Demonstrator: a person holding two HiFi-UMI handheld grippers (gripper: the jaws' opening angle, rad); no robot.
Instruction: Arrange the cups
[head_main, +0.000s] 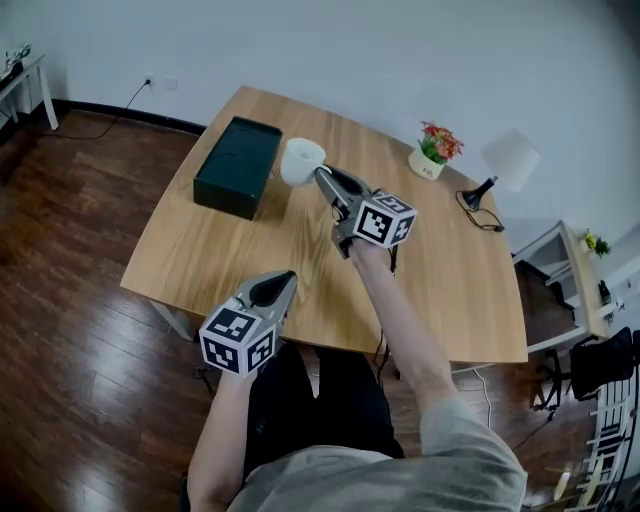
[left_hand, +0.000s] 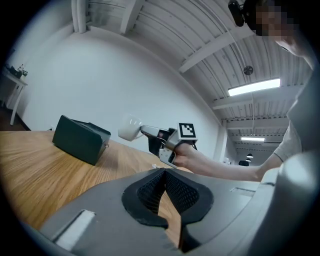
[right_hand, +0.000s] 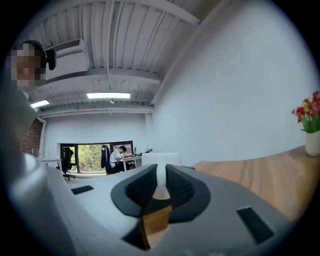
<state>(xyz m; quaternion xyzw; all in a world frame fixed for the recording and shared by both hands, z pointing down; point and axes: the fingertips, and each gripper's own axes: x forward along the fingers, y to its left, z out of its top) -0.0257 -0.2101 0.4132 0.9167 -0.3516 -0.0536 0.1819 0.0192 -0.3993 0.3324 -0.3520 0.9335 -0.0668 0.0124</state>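
A white cup (head_main: 300, 160) hangs just above the wooden table (head_main: 450, 280), beside the dark green box (head_main: 238, 166). My right gripper (head_main: 322, 175) is shut on the cup from the near right side. In the right gripper view, a strip of the cup (right_hand: 161, 159) shows pinched between the pads of the right gripper (right_hand: 161, 176). The left gripper view shows the cup (left_hand: 130, 129) lifted off the wood at the tip of the right gripper (left_hand: 145, 131). My left gripper (head_main: 283, 282) hovers at the table's near edge; in its own view the left gripper (left_hand: 164, 175) is shut and empty.
A small pot of red and orange flowers (head_main: 432, 152) stands at the back right, with a white-shaded desk lamp (head_main: 502, 165) and its cable further right. The green box (left_hand: 80, 139) lies at the back left. A white side table (head_main: 565, 280) stands to the right of the table.
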